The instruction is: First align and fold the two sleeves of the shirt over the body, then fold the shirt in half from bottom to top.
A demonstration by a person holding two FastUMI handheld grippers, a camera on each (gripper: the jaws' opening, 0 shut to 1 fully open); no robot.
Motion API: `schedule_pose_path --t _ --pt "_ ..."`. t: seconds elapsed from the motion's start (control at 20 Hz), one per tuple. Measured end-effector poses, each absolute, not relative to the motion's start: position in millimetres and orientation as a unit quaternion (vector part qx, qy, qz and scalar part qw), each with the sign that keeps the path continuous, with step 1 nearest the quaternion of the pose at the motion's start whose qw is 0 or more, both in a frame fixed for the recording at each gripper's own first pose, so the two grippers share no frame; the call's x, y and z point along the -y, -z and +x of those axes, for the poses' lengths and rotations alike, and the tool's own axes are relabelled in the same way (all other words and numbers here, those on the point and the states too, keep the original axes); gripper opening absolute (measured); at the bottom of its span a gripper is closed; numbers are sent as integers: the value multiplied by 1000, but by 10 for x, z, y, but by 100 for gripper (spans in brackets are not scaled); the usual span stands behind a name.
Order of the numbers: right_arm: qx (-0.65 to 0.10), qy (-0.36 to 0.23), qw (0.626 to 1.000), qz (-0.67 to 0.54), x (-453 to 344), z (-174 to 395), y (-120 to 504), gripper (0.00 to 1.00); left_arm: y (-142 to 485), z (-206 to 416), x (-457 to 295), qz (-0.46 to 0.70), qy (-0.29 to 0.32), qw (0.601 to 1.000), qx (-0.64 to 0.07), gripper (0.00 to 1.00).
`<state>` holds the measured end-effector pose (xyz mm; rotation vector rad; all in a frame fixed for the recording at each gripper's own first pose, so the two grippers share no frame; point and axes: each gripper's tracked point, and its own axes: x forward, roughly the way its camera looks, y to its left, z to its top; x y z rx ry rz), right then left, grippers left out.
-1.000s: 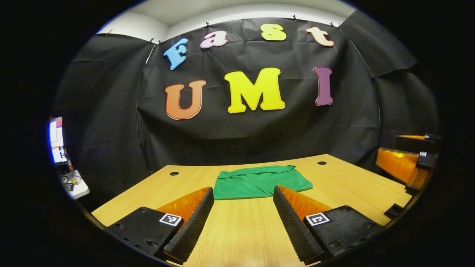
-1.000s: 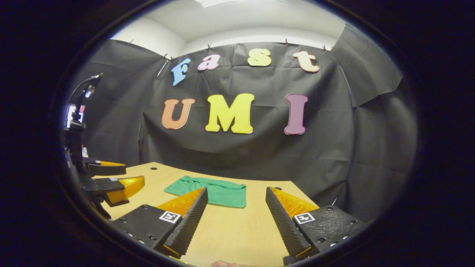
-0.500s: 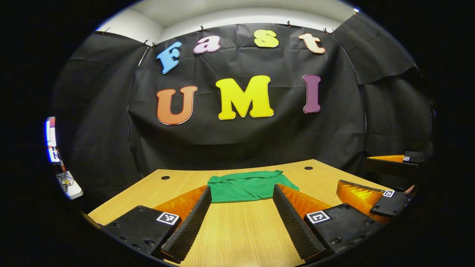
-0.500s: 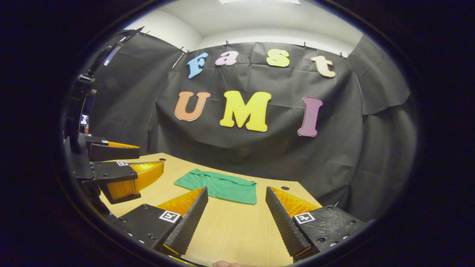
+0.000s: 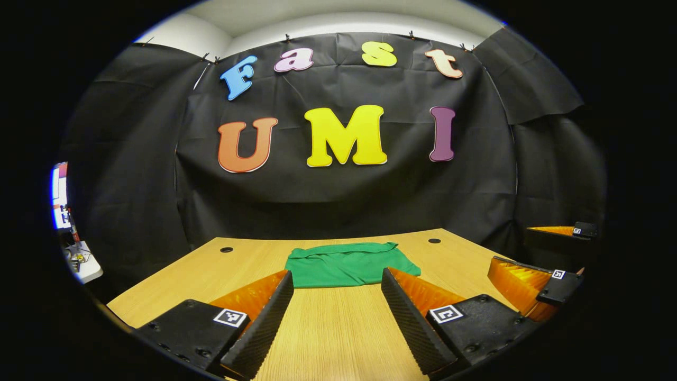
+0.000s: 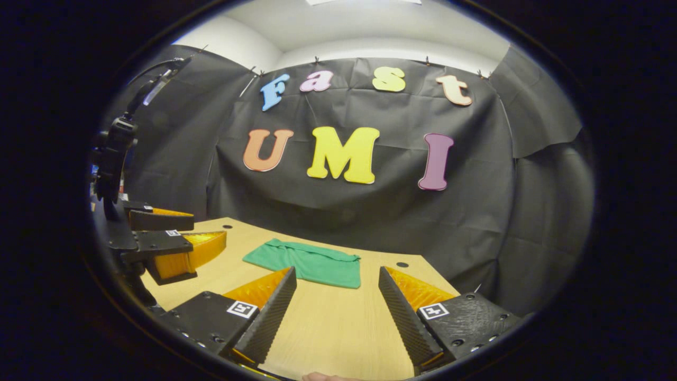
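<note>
Green shirt (image 5: 346, 263) lies at centre frame on the table (image 5: 338, 338), folded compact; task looks finished. Left gripper (image 5: 336, 296) and right gripper (image 6: 336, 293) both wide, empty.

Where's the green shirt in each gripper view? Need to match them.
Left gripper view: green shirt lies centre frame on the table, beyond the left gripper.
Right gripper view: it lies left of centre, beyond the right gripper.
Shared landmark: the round table hole right of the shirt.
</note>
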<state>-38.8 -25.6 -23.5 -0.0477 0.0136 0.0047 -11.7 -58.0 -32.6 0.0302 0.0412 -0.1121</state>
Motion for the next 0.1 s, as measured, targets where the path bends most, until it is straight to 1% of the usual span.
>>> schedule_pose_path --t 0.05,0.1 --pt "-8 -2 1000 -23 260 -388 243 96 326 -124 576 13 55 998 -20 100" --pt "-7 -2 1000 -24 260 -389 228 95 323 -127 566 12 53 998 -20 100"
